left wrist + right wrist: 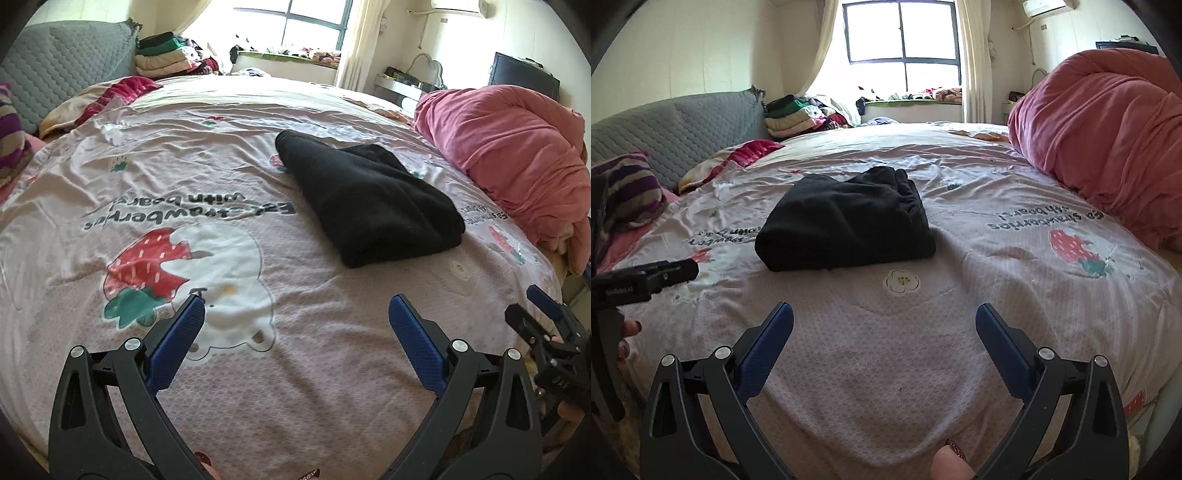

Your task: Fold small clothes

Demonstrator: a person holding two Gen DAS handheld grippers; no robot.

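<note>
Bed in pale pink bear-print cover [886,369], bearing folded black garment [846,221], bunched pink quilt [1108,133]

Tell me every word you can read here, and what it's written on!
"Eat strawberries with bears!" printed upside down on the pink strawberry-and-bear bedsheet.
The same line, partly creased, on the sheet nearer the pink quilt.
White lettering on the black left gripper: too small to read.

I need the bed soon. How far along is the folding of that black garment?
Done: the black garment lies folded into a compact stack on the bedspread. In hand: nothing; left gripper and right gripper are open, clear of it. Left: possibly nothing, as no other unfolded small clothes lie nearby.
</note>
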